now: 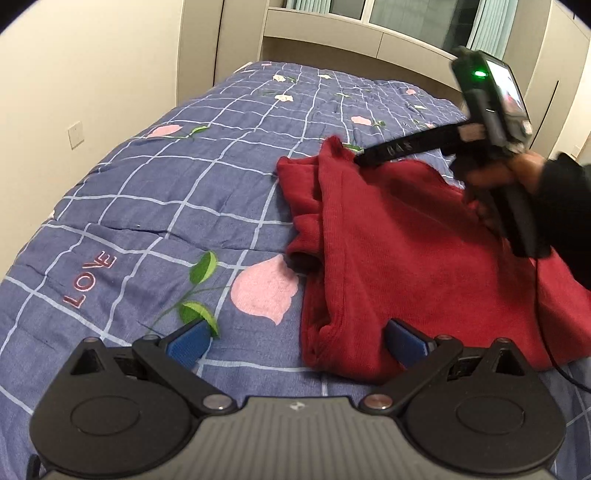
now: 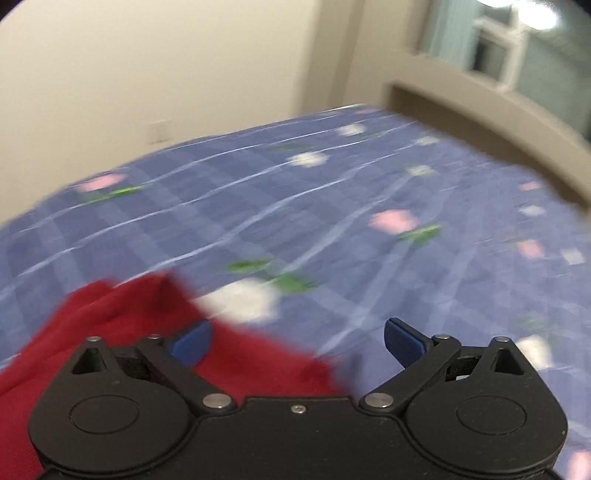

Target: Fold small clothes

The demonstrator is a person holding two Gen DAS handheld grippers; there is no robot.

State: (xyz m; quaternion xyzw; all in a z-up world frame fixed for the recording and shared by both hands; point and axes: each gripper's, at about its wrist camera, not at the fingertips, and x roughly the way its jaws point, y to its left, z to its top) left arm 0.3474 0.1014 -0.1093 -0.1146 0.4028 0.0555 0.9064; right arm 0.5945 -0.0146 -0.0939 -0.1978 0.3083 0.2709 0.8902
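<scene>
A dark red knit garment (image 1: 399,251) lies partly folded on the blue checked bedspread (image 1: 166,192), with a sleeve bunched along its left side. My left gripper (image 1: 297,343) is open just above the bed; the garment's near-left corner lies between its blue pads, closer to the right pad (image 1: 406,343). A hand (image 1: 517,170) holds my right gripper (image 1: 369,157), whose tips reach the garment's far edge. In the blurred right wrist view that gripper (image 2: 297,341) is open, with the red garment (image 2: 122,314) under its left finger and nothing pinched.
The bedspread (image 2: 332,206) runs far to the left and back. A beige headboard shelf (image 1: 351,40) and a window (image 1: 406,14) stand behind it. A cream wall with a switch plate (image 1: 75,133) is on the left. A black cable (image 1: 554,347) trails over the garment's right side.
</scene>
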